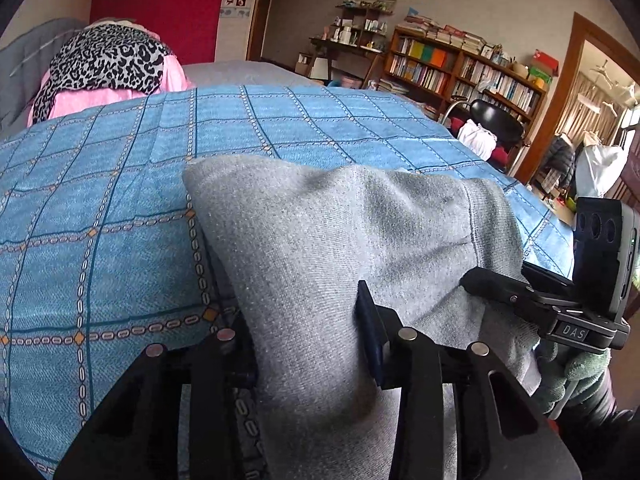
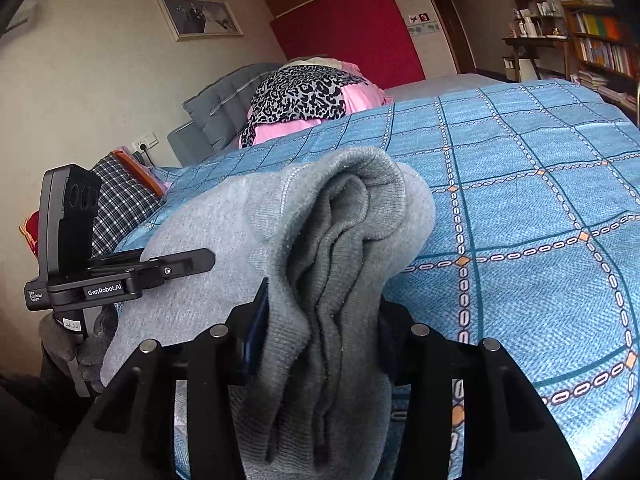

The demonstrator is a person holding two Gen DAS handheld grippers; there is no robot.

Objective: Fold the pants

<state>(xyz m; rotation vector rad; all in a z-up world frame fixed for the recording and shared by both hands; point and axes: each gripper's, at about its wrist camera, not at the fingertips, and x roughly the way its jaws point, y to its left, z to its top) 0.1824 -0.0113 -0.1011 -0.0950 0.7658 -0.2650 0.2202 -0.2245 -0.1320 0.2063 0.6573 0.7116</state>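
The grey sweatpants [image 1: 320, 232] hang between my two grippers above the near edge of the bed. My left gripper [image 1: 308, 344] is shut on one corner of the grey cloth, which drapes over its fingers. My right gripper [image 2: 320, 340] is shut on a bunched, ribbed part of the pants [image 2: 340, 240], with several folds squeezed between its fingers. The right gripper also shows in the left wrist view [image 1: 500, 288], touching the cloth at the right. The left gripper shows in the right wrist view [image 2: 180, 268] at the left.
The bed has a blue checked cover [image 1: 120, 200] that stretches ahead of both grippers. A leopard-print cloth on pink bedding [image 1: 108, 64] lies at the head. A bookshelf [image 1: 460, 68], a black chair [image 1: 496, 120] and a doorway stand beyond the bed's right side.
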